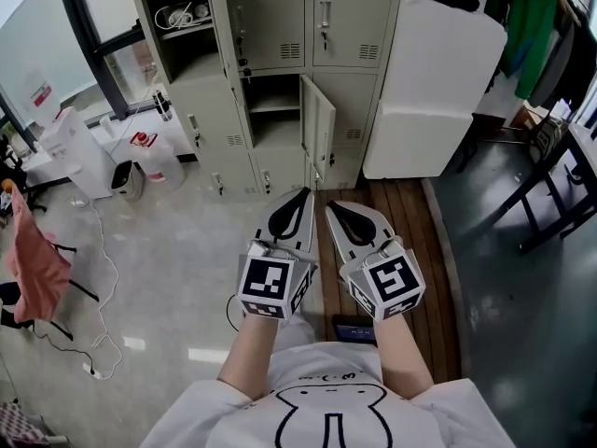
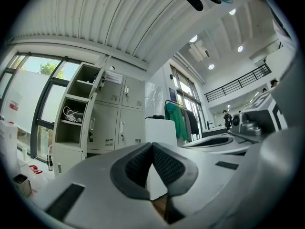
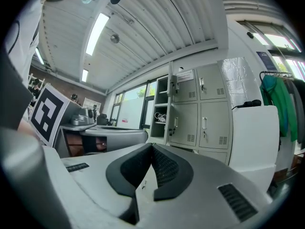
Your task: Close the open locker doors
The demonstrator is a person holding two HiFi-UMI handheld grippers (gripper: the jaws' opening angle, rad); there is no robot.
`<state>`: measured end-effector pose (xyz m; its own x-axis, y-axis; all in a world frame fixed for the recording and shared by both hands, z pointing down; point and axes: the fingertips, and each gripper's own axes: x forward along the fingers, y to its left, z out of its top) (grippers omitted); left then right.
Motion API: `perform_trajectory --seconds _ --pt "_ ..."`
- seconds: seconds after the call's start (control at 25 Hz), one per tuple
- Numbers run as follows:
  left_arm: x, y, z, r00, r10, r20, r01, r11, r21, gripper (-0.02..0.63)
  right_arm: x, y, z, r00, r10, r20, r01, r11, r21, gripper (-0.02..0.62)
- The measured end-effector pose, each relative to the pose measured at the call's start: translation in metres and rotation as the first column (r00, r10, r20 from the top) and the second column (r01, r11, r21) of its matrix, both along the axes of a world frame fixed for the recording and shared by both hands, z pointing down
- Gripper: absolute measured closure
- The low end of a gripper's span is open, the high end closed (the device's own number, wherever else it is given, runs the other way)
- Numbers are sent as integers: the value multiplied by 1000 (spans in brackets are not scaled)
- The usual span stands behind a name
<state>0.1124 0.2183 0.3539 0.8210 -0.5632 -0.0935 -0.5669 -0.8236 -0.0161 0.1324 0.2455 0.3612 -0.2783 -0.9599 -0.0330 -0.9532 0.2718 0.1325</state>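
A beige locker bank (image 1: 280, 26) stands ahead of me. Its upper left compartment (image 1: 182, 21) is open with white cables inside, its door (image 1: 224, 26) swung out to the right. A lower middle compartment (image 1: 273, 101) is open too, its door (image 1: 318, 124) standing out towards me. My left gripper (image 1: 299, 195) and right gripper (image 1: 335, 209) are side by side, apart from the lockers, both shut and empty. In the left gripper view my left gripper (image 2: 152, 145) faces the cable compartment (image 2: 72, 114). In the right gripper view my right gripper (image 3: 152, 146) faces the lockers (image 3: 202, 113).
A tall white box (image 1: 434, 82) stands right of the lockers, with green clothes (image 1: 527, 26) hanging behind it. A wooden floor strip (image 1: 401, 213) runs below. White appliances (image 1: 89, 147), cables and a pink cloth (image 1: 33, 264) lie at the left; a black table frame (image 1: 560, 189) stands at the right.
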Motion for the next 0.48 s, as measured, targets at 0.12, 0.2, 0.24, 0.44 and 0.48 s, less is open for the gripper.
perform_trajectory --seconds 0.12,0.2,0.24,0.44,0.48 --pt "6 -28 1 1000 2 -5 -2 1000 -8 601 10 -28 2 1000 22 6 -22 1000 -6 574" --pt "11 -46 3 1000 8 -7 -8 1000 -16 601 18 -45 4 999 44 9 -43 999 -16 574" --pt "14 -54 3 1000 13 -5 -13 1000 -20 601 22 -54 5 998 56 11 -56 998 -24 574" --pt "24 -98 3 1000 29 -1 -29 999 -25 601 39 -97 9 994 104 39 -102 993 -55 574" --pt "26 -106 4 999 33 -1 -33 999 -29 601 41 -105 10 993 109 42 -107 993 -59 574"
